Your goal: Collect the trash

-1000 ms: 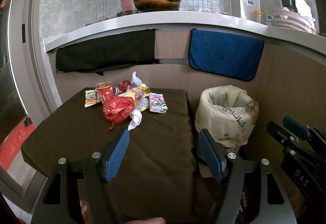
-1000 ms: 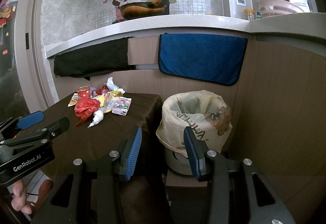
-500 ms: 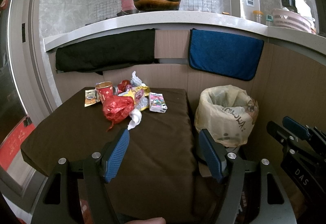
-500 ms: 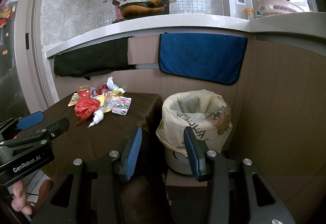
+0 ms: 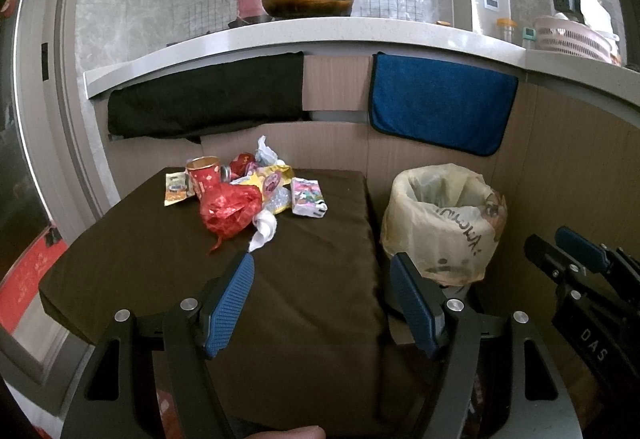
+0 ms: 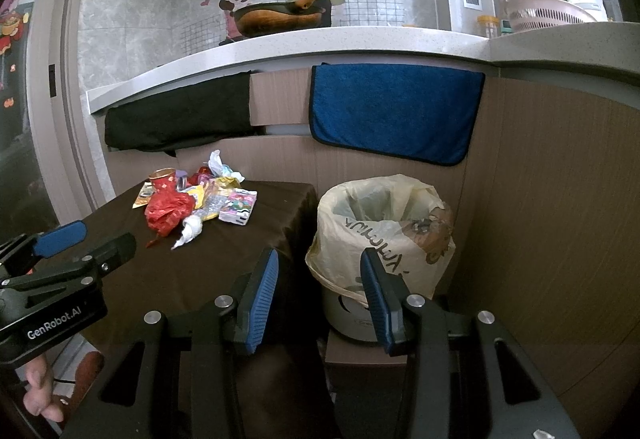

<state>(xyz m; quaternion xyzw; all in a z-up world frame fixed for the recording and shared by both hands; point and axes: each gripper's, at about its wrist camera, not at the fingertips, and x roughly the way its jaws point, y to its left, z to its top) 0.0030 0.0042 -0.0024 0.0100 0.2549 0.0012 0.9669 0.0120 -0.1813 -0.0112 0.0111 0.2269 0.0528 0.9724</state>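
Note:
A pile of trash lies at the far side of a brown-clothed table (image 5: pixel 312 303): a crumpled red bag (image 5: pixel 230 209), a red paper cup (image 5: pixel 203 175), a white tissue twist (image 5: pixel 264 229), a colourful carton (image 5: pixel 307 196) and snack wrappers. The red bag also shows in the right wrist view (image 6: pixel 168 211). A bin lined with a beige plastic bag (image 5: pixel 444 219) stands right of the table, also in the right wrist view (image 6: pixel 384 227). My left gripper (image 5: pixel 322 279) is open and empty above the table's near part. My right gripper (image 6: pixel 318 271) is open and empty, before the bin.
A wood-panel wall with a black cloth (image 5: pixel 208 99) and a blue towel (image 5: pixel 440 103) hanging from a stone counter (image 5: pixel 320 35) backs the table. A wok (image 5: pixel 308 1) and a pink basket (image 5: pixel 572 37) sit on the counter. A wood panel (image 6: pixel 560 219) closes the right side.

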